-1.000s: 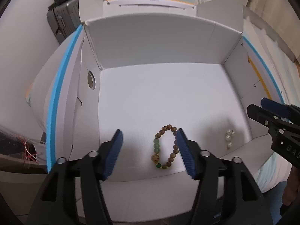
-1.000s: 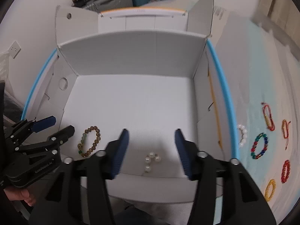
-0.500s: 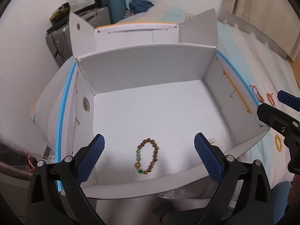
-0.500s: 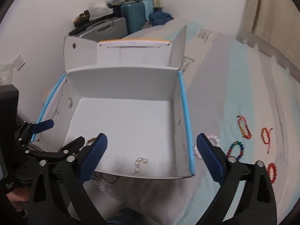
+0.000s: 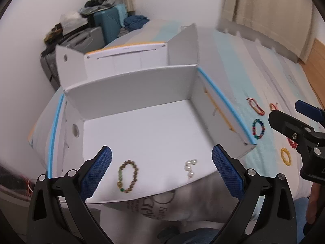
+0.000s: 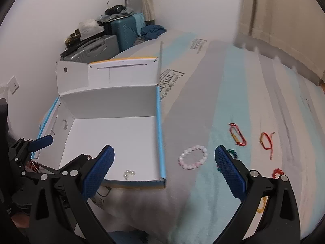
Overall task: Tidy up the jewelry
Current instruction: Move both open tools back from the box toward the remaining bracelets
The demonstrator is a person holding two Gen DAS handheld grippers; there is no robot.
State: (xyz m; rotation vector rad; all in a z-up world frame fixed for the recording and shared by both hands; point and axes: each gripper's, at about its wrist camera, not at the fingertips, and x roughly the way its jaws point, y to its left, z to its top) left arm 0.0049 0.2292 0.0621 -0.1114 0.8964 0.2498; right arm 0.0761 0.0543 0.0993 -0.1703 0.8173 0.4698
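I am holding both grippers, left (image 5: 161, 168) and right (image 6: 164, 166), with fingers spread wide and empty above the white cardboard box (image 5: 154, 130) holding a brown wooden-bead bracelet (image 5: 127, 176) and white pearl beads (image 5: 190, 168).

Left wrist view: camera sits behind the left gripper (image 5: 161, 168), looking steeply down and forward into the open white box (image 5: 142, 130) from close above its near edge; far wall and curtain fill the top. Right wrist view: camera behind the right gripper (image 6: 164, 167), same downward tilt, set further right, over the box's blue-edged right wall and the bed (image 6: 254, 101). Both views share the box floor, the pearls (image 5: 190, 167) and the suitcases (image 6: 113, 38).
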